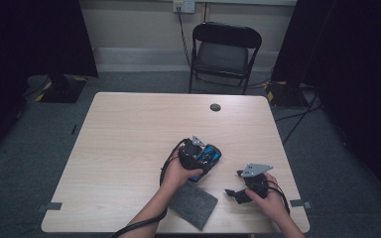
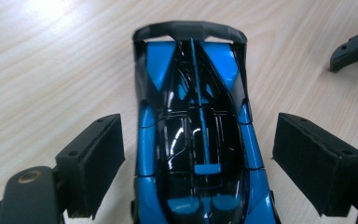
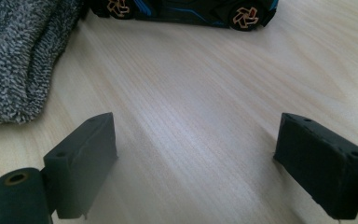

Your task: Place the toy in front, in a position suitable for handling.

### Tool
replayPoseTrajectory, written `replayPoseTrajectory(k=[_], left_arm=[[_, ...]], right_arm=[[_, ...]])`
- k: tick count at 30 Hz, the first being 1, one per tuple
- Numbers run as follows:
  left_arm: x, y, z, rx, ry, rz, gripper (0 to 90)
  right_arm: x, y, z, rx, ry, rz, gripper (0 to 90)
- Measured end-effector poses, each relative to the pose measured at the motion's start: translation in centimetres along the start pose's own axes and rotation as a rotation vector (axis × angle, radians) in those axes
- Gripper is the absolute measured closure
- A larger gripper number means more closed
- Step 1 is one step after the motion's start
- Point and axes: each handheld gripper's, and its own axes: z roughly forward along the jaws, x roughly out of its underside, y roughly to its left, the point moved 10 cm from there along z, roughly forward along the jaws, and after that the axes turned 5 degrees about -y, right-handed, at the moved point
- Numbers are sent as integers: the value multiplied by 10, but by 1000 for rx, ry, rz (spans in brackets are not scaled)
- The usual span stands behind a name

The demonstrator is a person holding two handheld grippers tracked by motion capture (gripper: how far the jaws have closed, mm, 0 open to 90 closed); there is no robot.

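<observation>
A blue and black toy car [image 2: 196, 140] stands on the wooden table [image 1: 129, 139], its rear wing away from the camera. My left gripper [image 2: 200, 154] is open and straddles the car, with a small gap between each pad and the car's sides. In the high view the left gripper [image 1: 202, 154] sits over the car [image 1: 213, 153] right of the table's middle. My right gripper [image 1: 234, 183] is open near the front right edge, low over bare wood [image 3: 191, 102], and points towards the car [image 3: 186, 11] with nothing between its pads.
A grey cloth [image 1: 193, 204] lies flat at the front edge between the two hands, and its edge [image 3: 14, 56] is left of the right gripper. A black folding chair [image 1: 224, 49] stands behind the table. A round cable hole [image 1: 215, 107] is near the far edge.
</observation>
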Motion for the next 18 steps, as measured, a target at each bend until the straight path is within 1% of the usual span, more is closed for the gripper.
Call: replayPoseTrajectory(k=[2, 3, 4, 6, 7, 8, 10, 11, 12, 15, 17, 18], left_arm=[[1, 0, 3, -3, 3, -3, 163], [2, 1, 4, -10, 15, 0, 164], [3, 3, 5, -25, 16, 1, 164], [5, 4, 7, -36, 25, 2, 162], [6, 4, 7, -32, 22, -11, 155], [6, 5, 7, -34, 24, -11, 157], [5, 5, 7, -36, 26, 7, 157], [4, 4, 8, -38, 22, 6, 157], [3, 4, 8, -39, 25, 14, 159], [-1, 5, 10, -45, 20, 11, 163], [-3, 4, 13, -45, 14, 0, 162], [-3, 4, 14, -46, 13, 9, 168]], right_arm=[[0, 0, 0, 0, 1, 0, 115], [0, 0, 0, 0, 0, 0, 115], [0, 0, 0, 0, 0, 1, 115], [0, 0, 0, 0, 0, 0, 115], [0, 0, 0, 0, 0, 0, 115], [0, 0, 0, 0, 0, 0, 115], [0, 0, 0, 1, 0, 0, 115], [0, 0, 0, 1, 0, 0, 116], [0, 0, 0, 2, 0, 1, 116], [0, 0, 0, 4, 0, 2, 116], [0, 0, -1, 5, -1, 3, 116], [0, 0, -1, 6, 0, 3, 116]])
